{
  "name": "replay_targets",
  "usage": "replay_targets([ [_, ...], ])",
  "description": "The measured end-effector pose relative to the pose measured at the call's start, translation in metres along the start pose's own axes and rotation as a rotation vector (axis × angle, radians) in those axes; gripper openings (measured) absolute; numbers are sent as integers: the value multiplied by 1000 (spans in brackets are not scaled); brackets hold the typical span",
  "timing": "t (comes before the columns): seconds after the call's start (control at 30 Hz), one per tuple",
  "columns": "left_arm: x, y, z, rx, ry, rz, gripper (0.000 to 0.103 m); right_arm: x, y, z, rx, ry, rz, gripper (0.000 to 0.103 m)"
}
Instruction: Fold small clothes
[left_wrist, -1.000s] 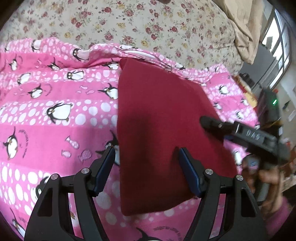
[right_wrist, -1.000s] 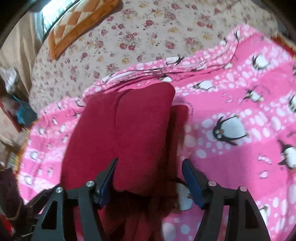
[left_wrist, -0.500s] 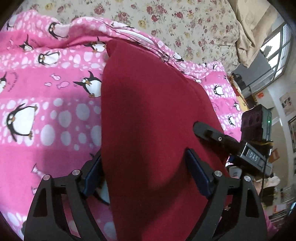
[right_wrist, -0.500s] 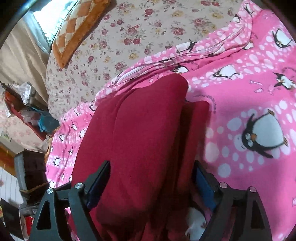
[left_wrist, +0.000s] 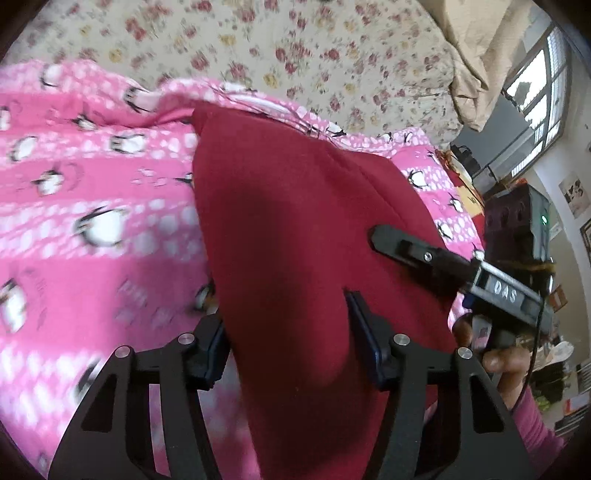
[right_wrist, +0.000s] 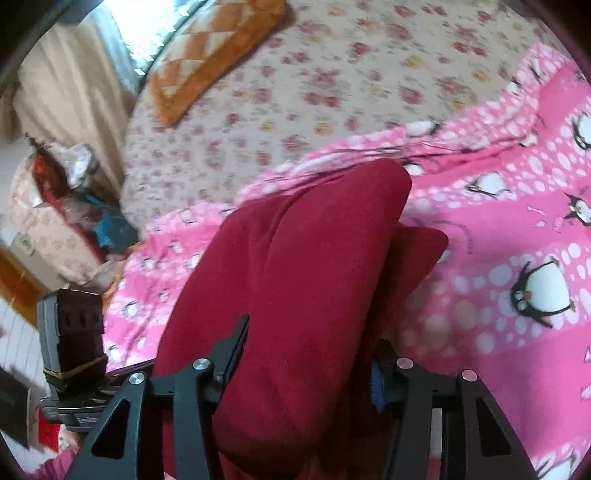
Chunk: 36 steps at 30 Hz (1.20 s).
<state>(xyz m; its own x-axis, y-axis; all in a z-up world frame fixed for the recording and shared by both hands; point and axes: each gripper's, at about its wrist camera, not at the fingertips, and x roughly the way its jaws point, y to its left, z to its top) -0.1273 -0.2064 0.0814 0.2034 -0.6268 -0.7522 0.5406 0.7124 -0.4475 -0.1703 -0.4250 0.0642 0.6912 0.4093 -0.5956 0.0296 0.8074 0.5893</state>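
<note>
Left wrist view: the dark red garment (left_wrist: 295, 236) lies on the pink penguin blanket (left_wrist: 92, 229), which is spread over a bed with a floral sheet (left_wrist: 295, 48). The garment is already doubled, because a fold ridge runs from its far end toward the near right. Its near end rises between the jaws of the left gripper (left_wrist: 288, 347). These jaws have just been closing, and both blue pads now press on the bunched cloth, so I judge it is gripped. On the right the other tool, the right gripper (left_wrist: 384, 236), reaches over the right part of the garment, and a hand (left_wrist: 495, 354) holds its handle.

Right wrist view: the same garment (right_wrist: 303, 266) fills the middle, with the upper layer lying on a lower layer that shows at the right edge. The right gripper (right_wrist: 306, 354) also has its jaws closing lately, and they stand clamped on the near end of the cloth. The left gripper's body (right_wrist: 74, 350) is seen at the near left. An orange patterned cushion (right_wrist: 218, 55) lies far away on the sheet.

As I judge it, the first fold is done. Both near corners are taken up, so the next fold, carrying the near end toward the far end, is only starting. After that, laying it flat and smoothing remain.
</note>
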Motion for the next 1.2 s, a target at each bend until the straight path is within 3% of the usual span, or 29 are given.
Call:
replay_targets([
  [0.2, -49, 21, -55, -58, 7, 70, 58, 2, 44, -35, -22, 133, 107, 51],
  [0.27, -46, 30, -71, -81, 36, 104, 59, 10, 50, -50, -39, 179, 87, 52],
  [0.37, -37, 38, -87, -94, 41, 146, 71, 21, 49, -72, -45, 237, -34, 61],
  [0.47, -46, 35, -94, -103, -8, 181, 77, 0, 54, -79, -76, 203, -91, 66],
  [0.6, -57, 28, -94, -102, -65, 247, 77, -37, 69, -79, -144, 139, -165, 66],
  [0.73, -68, 21, -95, -92, -112, 308, 77, -60, 95, -85, -231, 73, -175, 66],
  [0.87, -78, 12, -95, -62, -152, 367, 77, -64, 116, -94, -272, 53, -169, 66],
  [1.07, -93, -1, -101, -15, -213, 447, 77, -57, 139, -107, -330, 13, -283, 67],
  [1.2, -97, -4, -103, -18, -230, 473, 77, -53, 146, -111, -351, 3, -349, 73],
])
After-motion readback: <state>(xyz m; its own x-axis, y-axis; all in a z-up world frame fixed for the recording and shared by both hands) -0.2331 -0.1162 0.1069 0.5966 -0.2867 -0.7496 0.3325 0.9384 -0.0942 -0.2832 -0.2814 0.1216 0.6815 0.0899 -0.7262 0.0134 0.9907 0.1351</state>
